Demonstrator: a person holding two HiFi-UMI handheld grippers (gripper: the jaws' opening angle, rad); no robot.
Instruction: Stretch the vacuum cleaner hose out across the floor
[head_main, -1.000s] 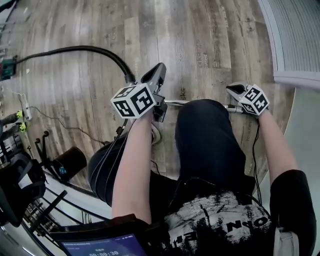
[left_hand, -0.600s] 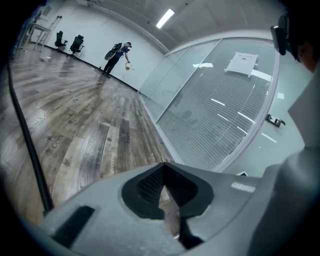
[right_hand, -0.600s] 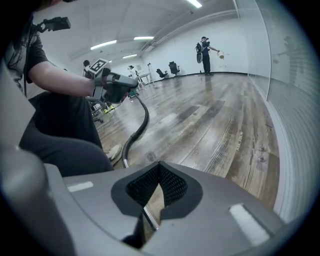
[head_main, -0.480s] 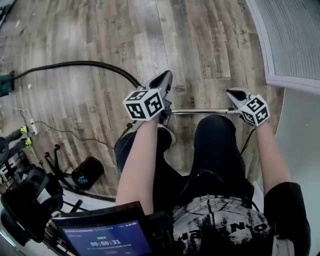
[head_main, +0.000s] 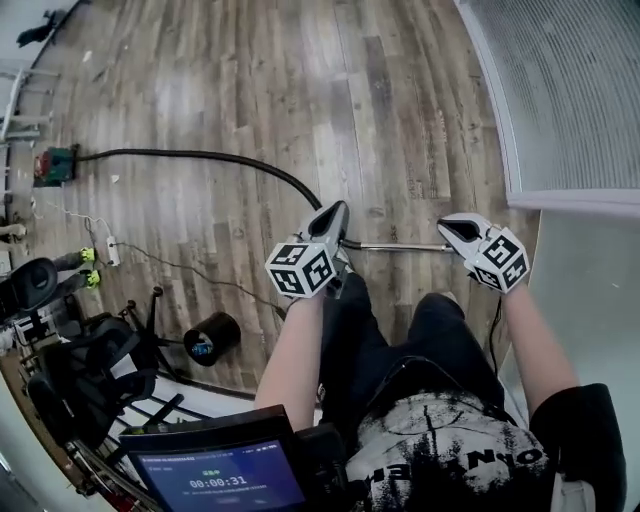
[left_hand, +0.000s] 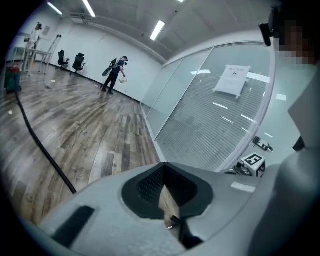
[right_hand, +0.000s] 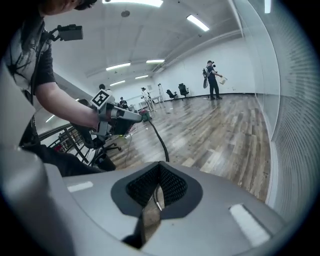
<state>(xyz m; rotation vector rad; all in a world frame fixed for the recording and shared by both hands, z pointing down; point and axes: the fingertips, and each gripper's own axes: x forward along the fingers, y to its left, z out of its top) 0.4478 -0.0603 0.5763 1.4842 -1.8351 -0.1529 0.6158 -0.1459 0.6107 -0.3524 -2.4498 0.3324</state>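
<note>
Hose on the grey-brown wood-plank floor: the long black flexible vacuum cleaner hose runs from the small green-and-red vacuum cleaner body, at the 10 o'clock edge of the head view, in towards the centre, where it reaches the left gripper. A second ago it rose in a high arch towards 11 o'clock and the cleaner body sat almost out of frame. Now the curve is flatter and longer, with more floor showing beyond it.

A slim silver metal wand spans from the left gripper to the right gripper at 3 o'clock, level as before. Both grippers have dropped lower in the frame, further from the cleaner body.

The left fingers are clenched, and so are the right fingers. Only a sliver of silver shows between each pair, so the thing gripped is probably the wand. The ribbed glass partition at 2 o'clock fills more of that corner than it did.
</note>
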